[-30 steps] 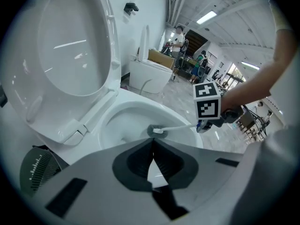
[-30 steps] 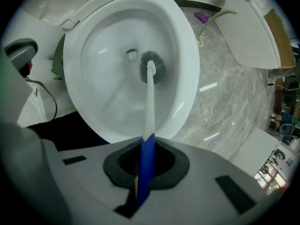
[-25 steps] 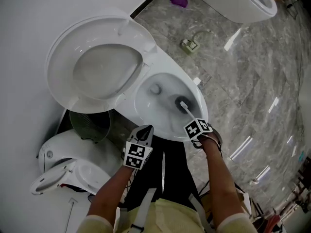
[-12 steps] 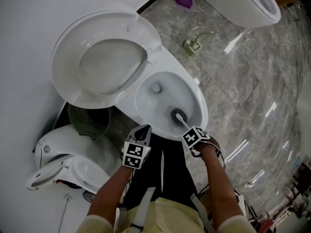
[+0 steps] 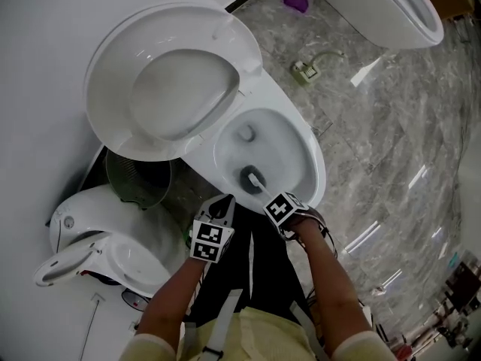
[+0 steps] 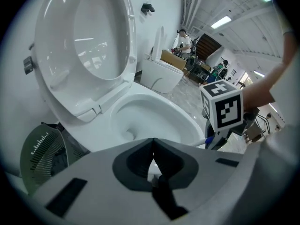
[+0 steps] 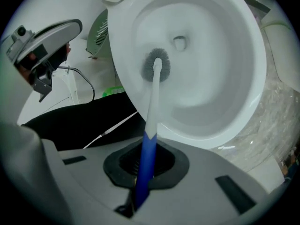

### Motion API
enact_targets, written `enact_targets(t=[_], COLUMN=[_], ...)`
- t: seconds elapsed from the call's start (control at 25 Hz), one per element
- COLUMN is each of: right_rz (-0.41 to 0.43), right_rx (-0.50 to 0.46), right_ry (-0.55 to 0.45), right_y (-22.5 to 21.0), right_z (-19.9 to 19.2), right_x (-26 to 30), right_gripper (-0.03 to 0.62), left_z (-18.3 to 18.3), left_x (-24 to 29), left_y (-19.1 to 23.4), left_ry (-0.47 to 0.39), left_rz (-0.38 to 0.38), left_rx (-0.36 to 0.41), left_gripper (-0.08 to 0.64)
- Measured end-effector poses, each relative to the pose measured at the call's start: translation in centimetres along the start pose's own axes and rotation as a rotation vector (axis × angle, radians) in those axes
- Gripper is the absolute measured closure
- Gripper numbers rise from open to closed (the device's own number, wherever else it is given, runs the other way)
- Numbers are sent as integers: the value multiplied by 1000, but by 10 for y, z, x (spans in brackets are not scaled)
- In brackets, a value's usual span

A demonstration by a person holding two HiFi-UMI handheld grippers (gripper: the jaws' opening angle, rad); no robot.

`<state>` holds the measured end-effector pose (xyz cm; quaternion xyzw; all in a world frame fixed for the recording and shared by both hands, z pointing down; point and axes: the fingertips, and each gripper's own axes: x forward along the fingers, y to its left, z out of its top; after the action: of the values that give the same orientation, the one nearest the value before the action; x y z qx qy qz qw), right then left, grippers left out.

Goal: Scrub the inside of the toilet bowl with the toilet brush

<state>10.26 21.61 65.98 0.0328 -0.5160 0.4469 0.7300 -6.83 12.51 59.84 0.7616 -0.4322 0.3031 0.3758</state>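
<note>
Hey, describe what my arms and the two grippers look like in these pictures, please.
Both the left gripper and right gripper have pale grey bodies with dark pads around the jaws. Each carries a white cube printed with black square markers. Thin dark cables seem to trail by the right wrist. The arms are bare below short pale yellow sleeves.

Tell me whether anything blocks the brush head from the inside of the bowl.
Nothing visible does. The seat is raised, and the toilet brush, gripped in the right tool, already has its bristle head down inside the bowl, beside the drain opening.
</note>
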Motion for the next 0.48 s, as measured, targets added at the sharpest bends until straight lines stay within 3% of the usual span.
enact_targets(t=[0.28,0.48], right_rz=[-13,-8], right_rx=[-69,-66], right_ry=[-19,-83], right_y=[12,20], right_z=[43,75], right_x=[-7,-13], right_gripper=[578,578], left_z=[0,-1], left_x=[-2,-7], left_y=[11,19], left_ry=[-32,-40], left_rz=[33,53], left_rx=[-33,-36], left_gripper=[548,548])
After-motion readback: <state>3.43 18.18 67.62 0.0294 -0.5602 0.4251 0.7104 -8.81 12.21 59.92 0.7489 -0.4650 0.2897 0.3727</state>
